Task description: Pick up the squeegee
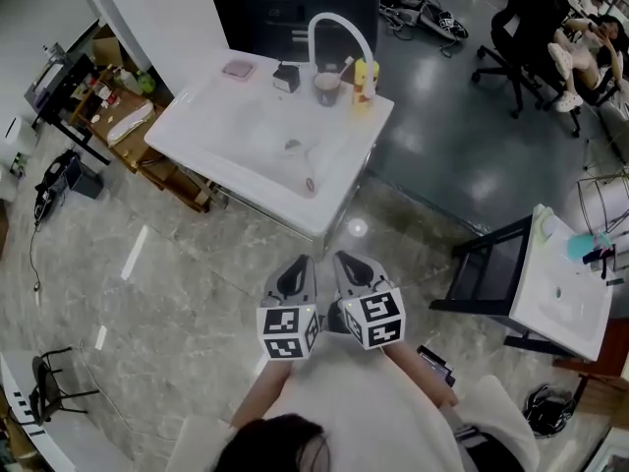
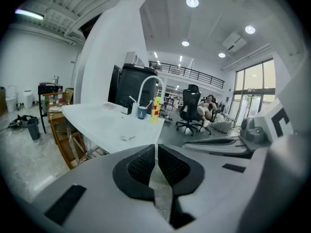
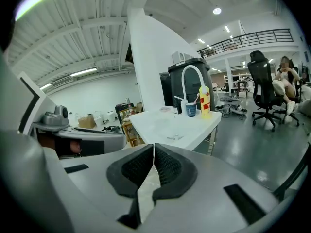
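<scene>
A white sink unit stands ahead, with a curved white faucet, a cup and a yellow bottle at its back edge. A small black-and-white tool beside the faucet may be the squeegee; I cannot tell for sure. It also shows small in the left gripper view, as the tool. My left gripper and right gripper hang side by side over the floor, short of the sink's front corner. Both are shut with nothing between the jaws, as the left gripper and right gripper views show.
A wooden shelf with clutter stands left of the sink. A second white table on a black frame is at the right. A person sits by office chairs at the back right. Cables and a stool lie on the left floor.
</scene>
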Demonstrator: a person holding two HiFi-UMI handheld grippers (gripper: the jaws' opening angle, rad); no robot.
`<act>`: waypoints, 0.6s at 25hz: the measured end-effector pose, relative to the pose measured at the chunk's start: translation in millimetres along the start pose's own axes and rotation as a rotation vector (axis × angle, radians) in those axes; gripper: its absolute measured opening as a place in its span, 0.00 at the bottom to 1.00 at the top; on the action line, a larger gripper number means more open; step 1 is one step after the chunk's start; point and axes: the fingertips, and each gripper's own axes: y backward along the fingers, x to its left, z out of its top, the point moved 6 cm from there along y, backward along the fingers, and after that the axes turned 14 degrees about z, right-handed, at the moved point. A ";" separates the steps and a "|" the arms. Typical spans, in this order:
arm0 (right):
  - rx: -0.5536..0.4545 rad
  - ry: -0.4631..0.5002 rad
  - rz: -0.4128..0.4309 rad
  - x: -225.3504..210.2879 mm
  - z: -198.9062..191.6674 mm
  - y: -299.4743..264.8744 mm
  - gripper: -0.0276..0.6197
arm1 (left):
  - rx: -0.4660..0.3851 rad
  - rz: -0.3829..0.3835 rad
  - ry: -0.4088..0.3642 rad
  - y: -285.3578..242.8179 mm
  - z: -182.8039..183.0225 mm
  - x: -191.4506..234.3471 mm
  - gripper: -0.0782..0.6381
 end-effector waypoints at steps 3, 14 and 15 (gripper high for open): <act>-0.003 -0.003 0.018 -24.5 7.7 -5.6 0.09 | 0.004 0.012 0.002 -19.6 7.0 -10.5 0.16; 0.059 0.024 0.113 -90.9 20.0 -31.1 0.09 | 0.013 0.069 0.050 -75.5 22.6 -38.8 0.16; 0.062 0.032 0.117 -94.2 20.7 -33.4 0.09 | 0.015 0.073 0.058 -79.1 23.6 -39.5 0.16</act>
